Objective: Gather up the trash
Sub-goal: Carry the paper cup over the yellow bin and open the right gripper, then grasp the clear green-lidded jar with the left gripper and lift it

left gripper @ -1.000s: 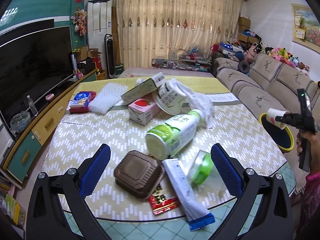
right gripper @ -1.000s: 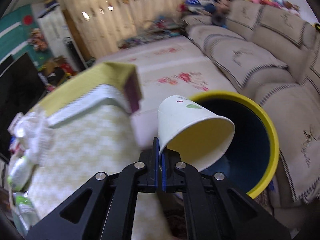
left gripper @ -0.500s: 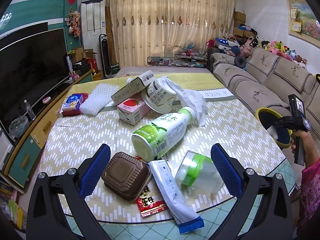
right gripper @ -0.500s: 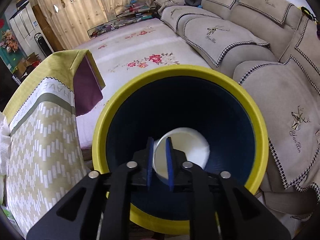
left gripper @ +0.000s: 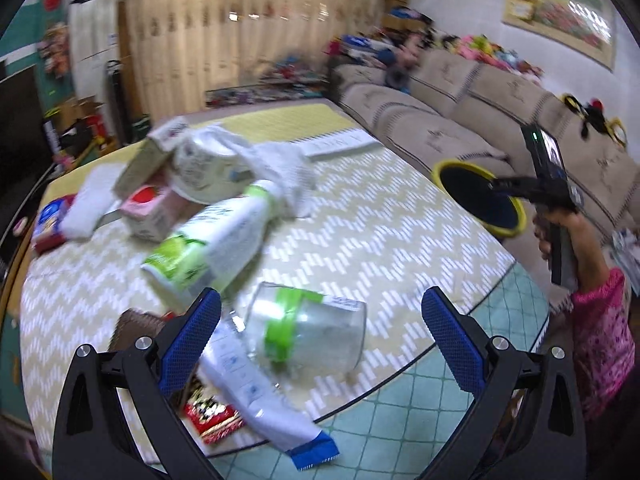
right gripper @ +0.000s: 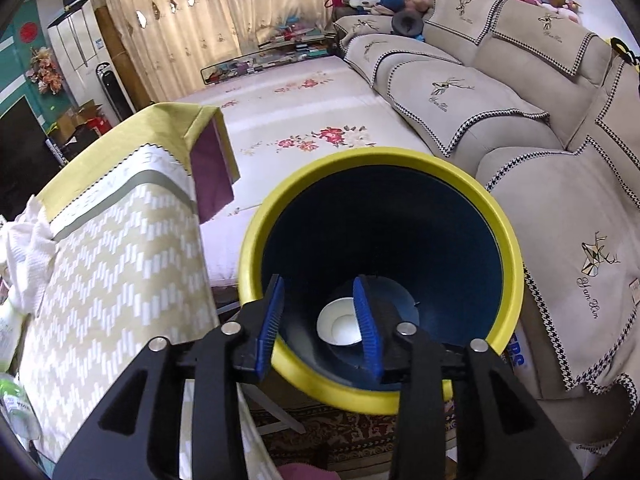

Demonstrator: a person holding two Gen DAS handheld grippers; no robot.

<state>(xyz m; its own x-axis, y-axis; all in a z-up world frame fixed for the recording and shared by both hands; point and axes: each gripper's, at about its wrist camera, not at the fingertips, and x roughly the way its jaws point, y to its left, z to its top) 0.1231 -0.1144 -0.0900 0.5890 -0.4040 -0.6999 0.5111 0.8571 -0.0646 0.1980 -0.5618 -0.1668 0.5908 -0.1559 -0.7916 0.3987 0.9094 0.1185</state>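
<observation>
Here, right gripper (right gripper: 319, 312): it hangs over the mouth of the bin, pointing down into it; its jaws are opening and nothing is between the blue pads, which stand apart and released.
Paper cup (right gripper: 340, 326): white, lying on the bottom of the bin, seen through the gap between the right jaws, clear of both pads.
Bin (right gripper: 472, 196): round, yellow rim, dark blue inside, standing on the floor between the tabletop's edge and the sofa.
Left gripper (left gripper: 320, 320): jaws spread wide and released, held above the near edge of the tabletop, gripping nothing.
Clear plastic cup (left gripper: 308, 330): lies on its side with a green band, on the tabletop between the left jaws as seen from that camera, untouched by them.
Green-and-white bottle (left gripper: 212, 240): on its side just behind the clear cup, blurred.
White tube (left gripper: 264, 404): flat, blue end toward the tabletop edge, beside a red wrapper (left gripper: 212, 420).
Brown box (left gripper: 134, 326): partly hidden behind the left finger.
Tabletop (left gripper: 380, 216): zigzag yellow-and-white cloth, more cartons and a white cloth heaped at the far side.
Person's hand (left gripper: 554, 226): grips the right tool's handle beside the bin, pink sleeve below.
Sofa (right gripper: 520, 128): beige, along the right.
</observation>
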